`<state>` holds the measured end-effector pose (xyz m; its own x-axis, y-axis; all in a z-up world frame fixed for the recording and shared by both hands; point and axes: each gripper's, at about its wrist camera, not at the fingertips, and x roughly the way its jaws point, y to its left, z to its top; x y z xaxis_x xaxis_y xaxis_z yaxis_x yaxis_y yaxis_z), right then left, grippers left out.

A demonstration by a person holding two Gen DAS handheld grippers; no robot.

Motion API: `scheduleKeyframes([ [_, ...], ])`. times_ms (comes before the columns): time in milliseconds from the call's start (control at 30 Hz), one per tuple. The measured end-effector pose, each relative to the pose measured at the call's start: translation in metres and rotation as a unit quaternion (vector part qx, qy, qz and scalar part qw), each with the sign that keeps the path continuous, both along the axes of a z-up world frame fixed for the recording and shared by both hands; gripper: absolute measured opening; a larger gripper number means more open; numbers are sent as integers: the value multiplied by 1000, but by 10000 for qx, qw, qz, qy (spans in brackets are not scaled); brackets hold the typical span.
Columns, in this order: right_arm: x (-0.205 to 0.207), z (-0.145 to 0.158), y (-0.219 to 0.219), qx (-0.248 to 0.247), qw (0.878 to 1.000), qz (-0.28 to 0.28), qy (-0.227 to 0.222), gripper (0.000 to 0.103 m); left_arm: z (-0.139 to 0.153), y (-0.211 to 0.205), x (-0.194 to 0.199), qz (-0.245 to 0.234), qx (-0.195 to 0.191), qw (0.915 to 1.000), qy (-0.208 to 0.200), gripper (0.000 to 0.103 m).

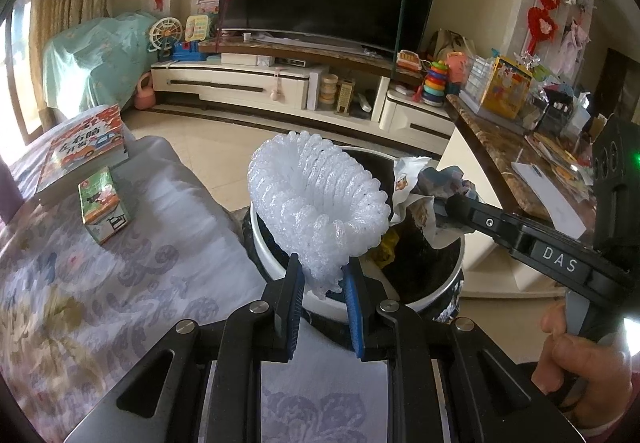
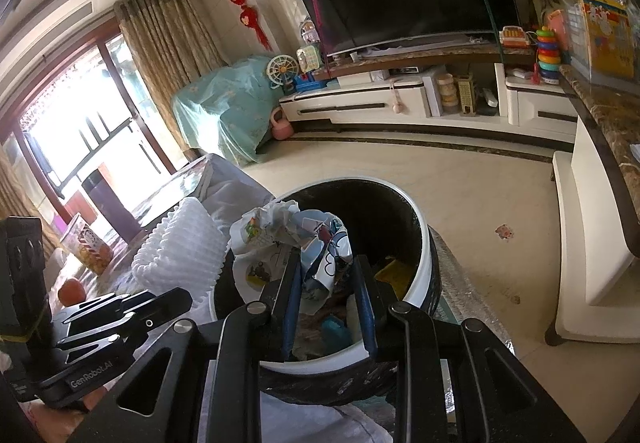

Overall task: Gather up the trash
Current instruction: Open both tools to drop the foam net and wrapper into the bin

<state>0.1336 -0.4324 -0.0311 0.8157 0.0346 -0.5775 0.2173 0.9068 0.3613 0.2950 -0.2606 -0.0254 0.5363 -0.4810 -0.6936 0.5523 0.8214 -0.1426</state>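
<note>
From the left wrist, the left gripper [image 1: 322, 283] is pinching the white foam net [image 1: 316, 203], which is rising ahead of its fingers over the trash bin [image 1: 280, 263]. From the right wrist, the right gripper [image 2: 328, 283] is clamping crumpled paper [image 2: 296, 235] directly above the bin's opening.

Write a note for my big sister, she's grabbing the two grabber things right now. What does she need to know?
Left tool: shut on the white foam fruit net, held up over the near rim of the round white-rimmed trash bin with a black liner.
Right tool: shut on the crumpled printed paper wad, held above the bin's opening.
Done: both pieces are picked up and brought to the bin; some trash, including a yellow scrap, already lies inside.
Left: open both tools so the net and paper drop in. The small green carton and the picture book sit on the floral cloth; I can't tell whether they are trash.
</note>
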Motion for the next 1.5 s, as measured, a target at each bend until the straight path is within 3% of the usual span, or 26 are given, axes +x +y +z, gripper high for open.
scheduleKeyframes([
  [1500,25,0,-9,-68,9994,71,323,26,-2,-39,26,-111,243,9996,122,18],
])
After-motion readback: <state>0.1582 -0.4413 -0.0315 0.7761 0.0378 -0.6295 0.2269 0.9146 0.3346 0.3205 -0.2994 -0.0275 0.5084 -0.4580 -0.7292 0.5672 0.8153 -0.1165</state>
